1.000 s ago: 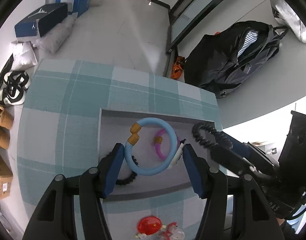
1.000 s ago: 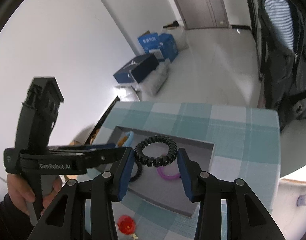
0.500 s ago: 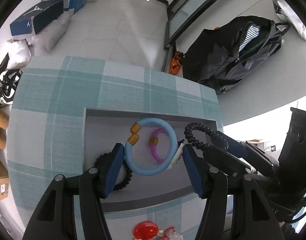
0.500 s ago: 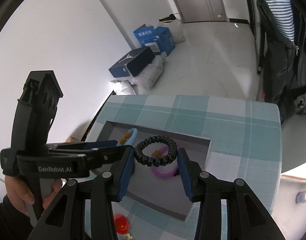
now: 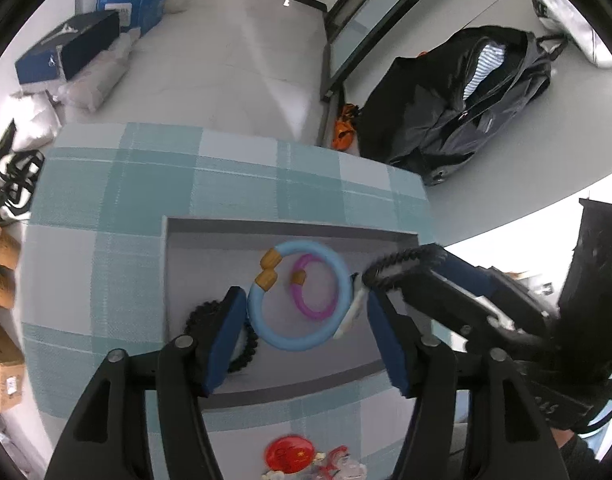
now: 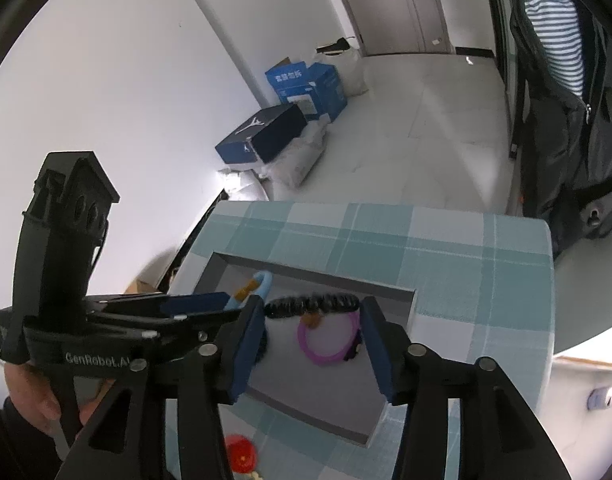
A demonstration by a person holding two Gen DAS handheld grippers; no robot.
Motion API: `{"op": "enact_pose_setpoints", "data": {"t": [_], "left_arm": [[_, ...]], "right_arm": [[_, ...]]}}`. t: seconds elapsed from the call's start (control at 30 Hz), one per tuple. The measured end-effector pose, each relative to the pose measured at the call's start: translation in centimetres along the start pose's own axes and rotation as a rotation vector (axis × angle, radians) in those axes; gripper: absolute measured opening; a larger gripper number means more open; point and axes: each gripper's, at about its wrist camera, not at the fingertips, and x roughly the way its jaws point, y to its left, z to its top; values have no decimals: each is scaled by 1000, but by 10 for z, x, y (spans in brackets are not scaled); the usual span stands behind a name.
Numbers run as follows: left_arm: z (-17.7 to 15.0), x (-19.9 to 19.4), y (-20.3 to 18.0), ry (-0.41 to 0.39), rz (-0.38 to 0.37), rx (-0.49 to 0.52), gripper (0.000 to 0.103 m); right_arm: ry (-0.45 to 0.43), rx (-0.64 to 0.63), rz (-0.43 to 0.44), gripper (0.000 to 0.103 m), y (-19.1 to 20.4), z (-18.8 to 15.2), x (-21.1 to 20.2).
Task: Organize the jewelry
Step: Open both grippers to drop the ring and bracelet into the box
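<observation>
Jaws of both grippers, left gripper [image 5: 304, 338] and right gripper [image 6: 311, 344], just opening, releasing pale blue ring bangle [image 5: 302, 294] and black coiled hair tie [image 6: 311, 304] over grey tray [image 5: 194, 272]; lifting straight up, avoiding snagging either.

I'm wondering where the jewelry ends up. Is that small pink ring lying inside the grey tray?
Yes, the pink ring lies flat on the floor of the grey tray, which sits on the checked cloth.

My left finger [image 5: 222, 340] hides part of a black coil band [image 5: 242, 350] in the tray. The black spiral band [image 6: 311, 304] between my right pads is motion-blurred. The red trinket [image 5: 288, 453] and the clear pieces beside it are blurred and cut by the bottom edge.
</observation>
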Motion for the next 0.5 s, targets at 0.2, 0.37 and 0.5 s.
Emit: {"op": "enact_pose_setpoints", "data": {"t": [0.2, 0.37, 0.5], "left_arm": [[-2, -7, 10, -38, -26, -27, 87], [-4, -13, 4, -61, 1, 2, 87], [-9, -20, -9, -99, 47, 67, 87]], "right_arm": [[-28, 3, -9, 69, -4, 4, -15], [-46, 4, -17, 69, -3, 5, -18], [-46, 6, -21, 69, -2, 4, -18]]}}
